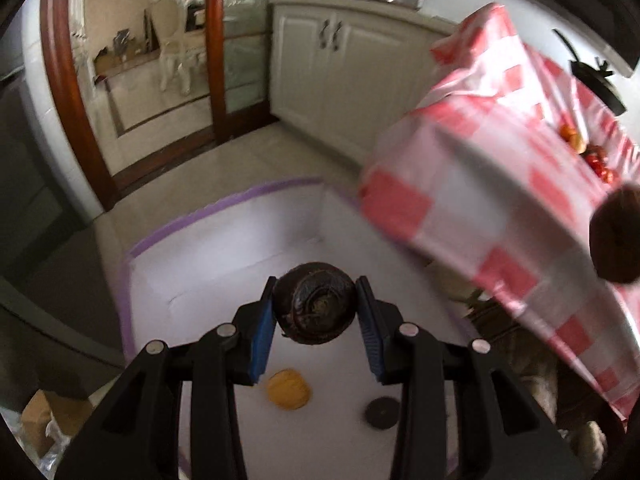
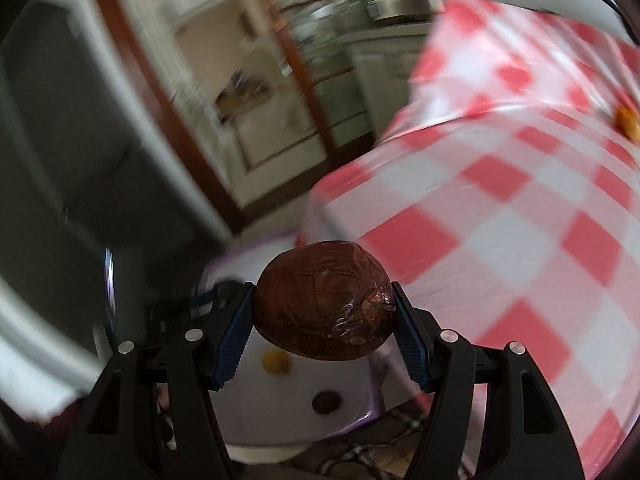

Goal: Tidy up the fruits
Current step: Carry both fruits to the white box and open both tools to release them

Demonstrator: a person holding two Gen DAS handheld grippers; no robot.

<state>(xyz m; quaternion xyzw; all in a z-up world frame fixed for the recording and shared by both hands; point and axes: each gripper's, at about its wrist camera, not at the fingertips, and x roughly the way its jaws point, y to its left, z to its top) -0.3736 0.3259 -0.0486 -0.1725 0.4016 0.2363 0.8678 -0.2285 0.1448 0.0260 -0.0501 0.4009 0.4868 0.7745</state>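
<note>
My left gripper (image 1: 316, 312) is shut on a dark brown round fruit (image 1: 314, 308) and holds it above a white box with a purple rim (image 1: 224, 204). An orange fruit (image 1: 288, 390) and a small dark fruit (image 1: 382, 412) lie in the box. My right gripper (image 2: 322, 312) is shut on a second dark brown fruit (image 2: 324, 300), also over the white box (image 2: 256, 256), beside the table edge. That fruit shows at the right edge of the left wrist view (image 1: 618, 236). More orange and red fruits (image 1: 588, 152) lie on the table.
A table with a red and white checked cloth (image 1: 480, 168) stands to the right, above the box. White kitchen cabinets (image 1: 340, 64) and a wood-framed glass door (image 1: 216, 40) are behind. A black pan (image 1: 596, 76) sits at the table's far side.
</note>
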